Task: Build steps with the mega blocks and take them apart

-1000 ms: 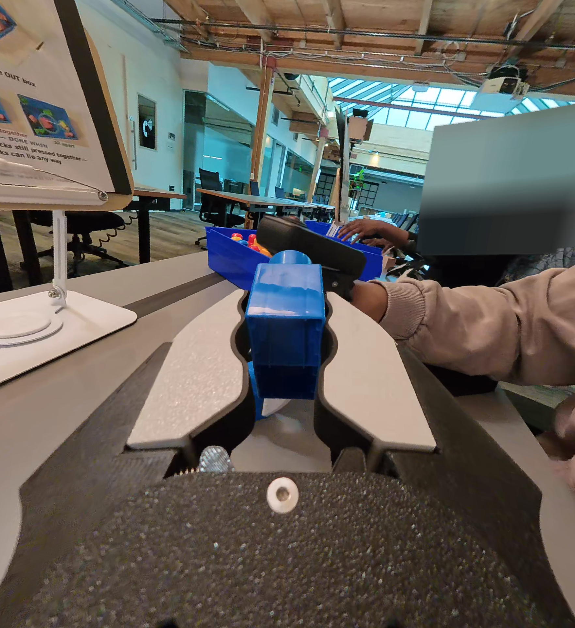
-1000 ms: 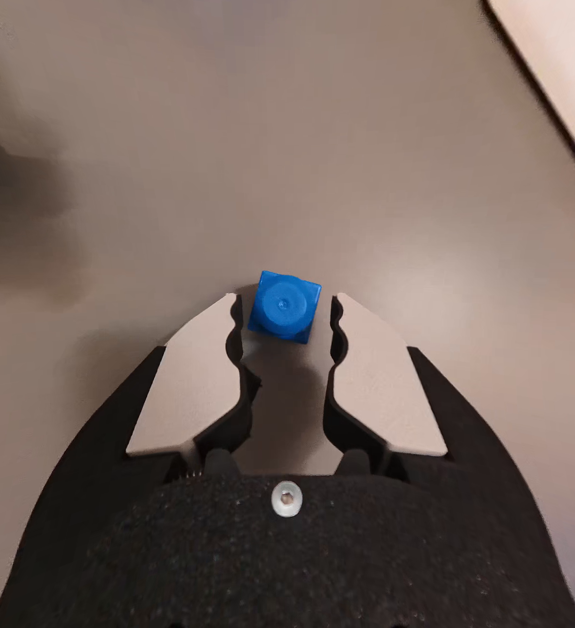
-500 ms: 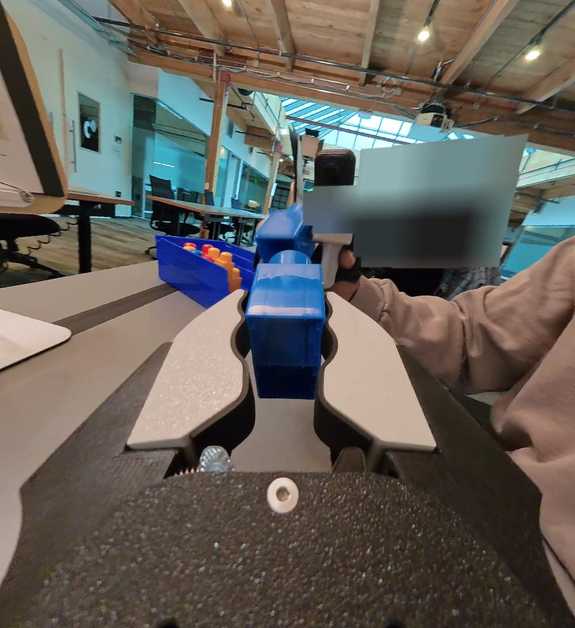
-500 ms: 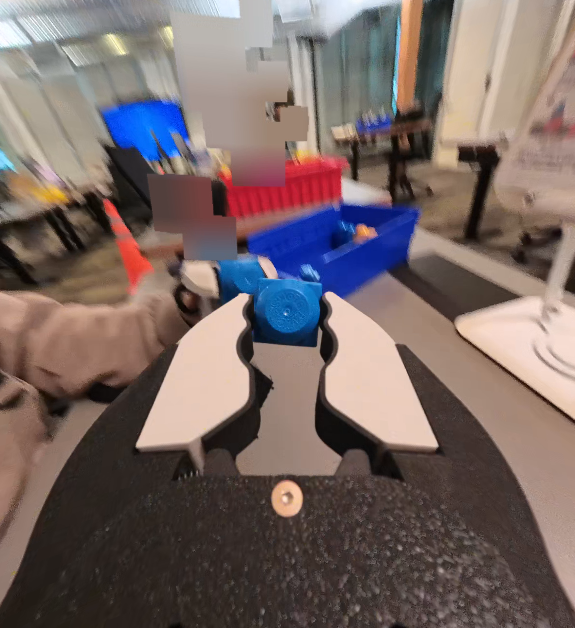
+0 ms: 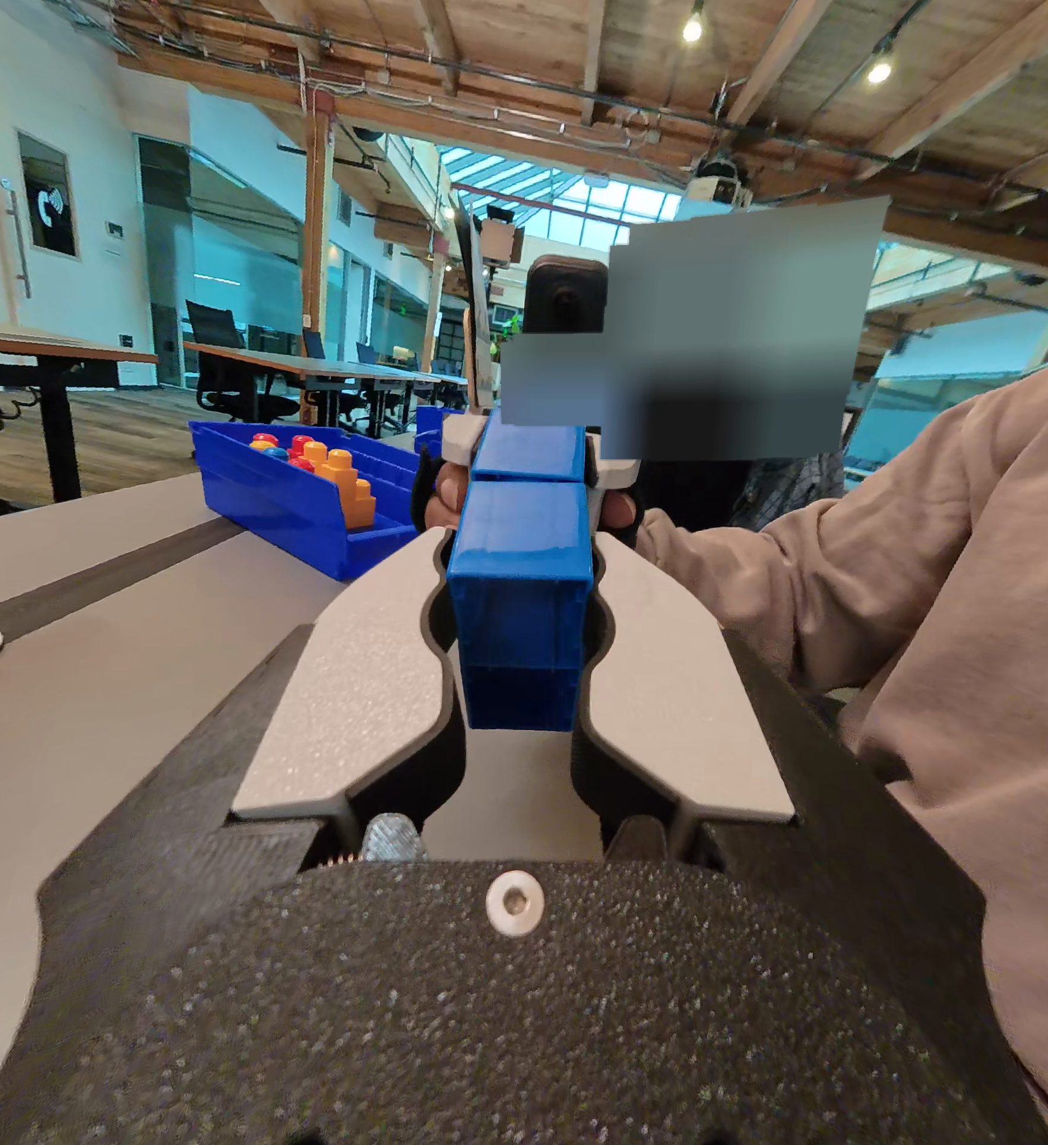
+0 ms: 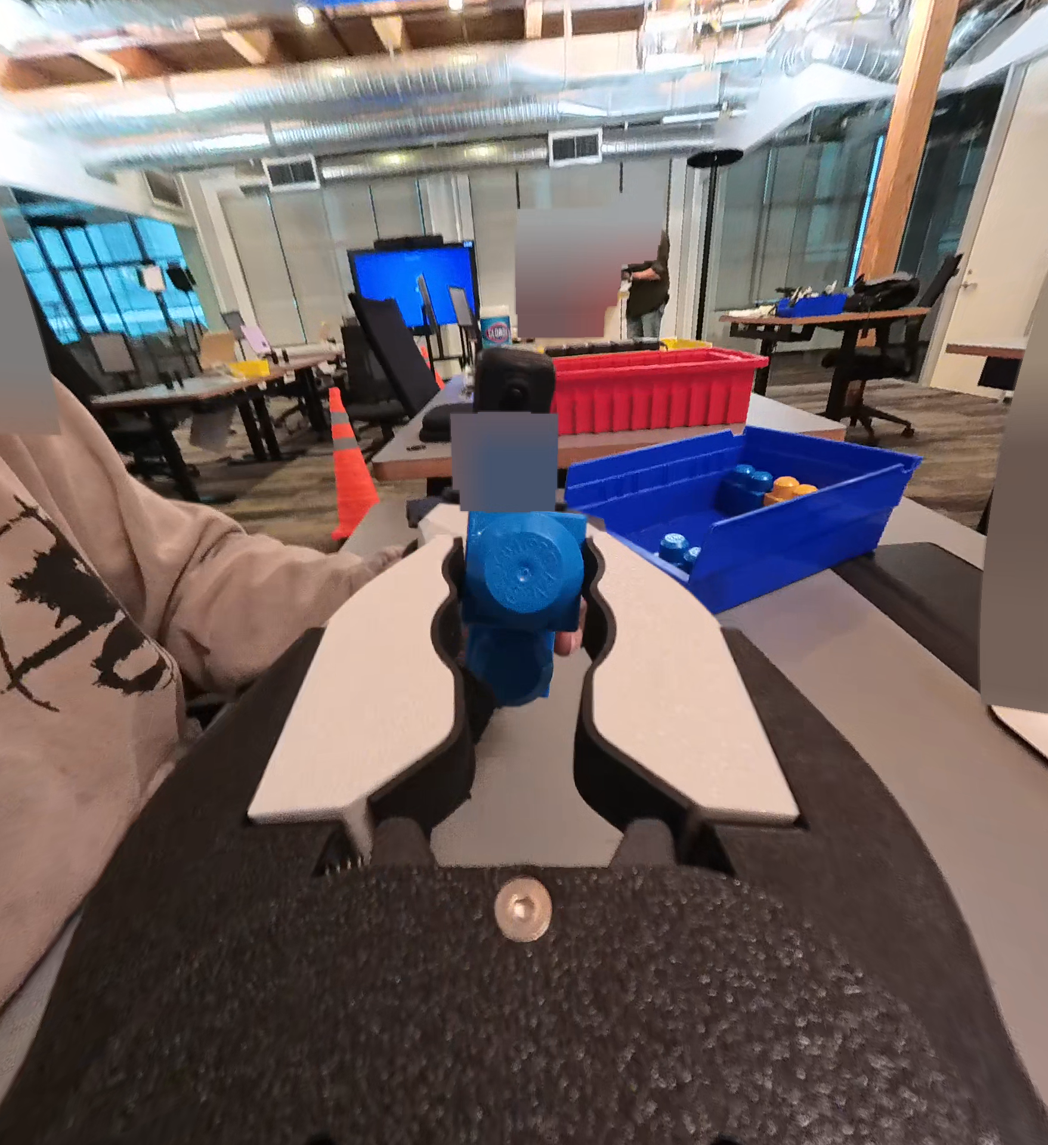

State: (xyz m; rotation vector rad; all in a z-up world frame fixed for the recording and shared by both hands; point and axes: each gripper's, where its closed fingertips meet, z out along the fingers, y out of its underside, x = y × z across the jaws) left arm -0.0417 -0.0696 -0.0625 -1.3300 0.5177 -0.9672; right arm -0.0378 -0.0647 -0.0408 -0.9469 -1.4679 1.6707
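I held each hand-held gripper clamped on a blue block: left (image 5: 518, 626) on one block (image 5: 518, 595), right (image 6: 518, 610) on another (image 6: 524, 576), facing and touching above the table (image 5: 106, 619), apparently for joining.

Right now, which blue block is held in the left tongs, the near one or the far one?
The near blue block, pinched between the left tongs. The far blue block touches its front end but sits in the right tongs.
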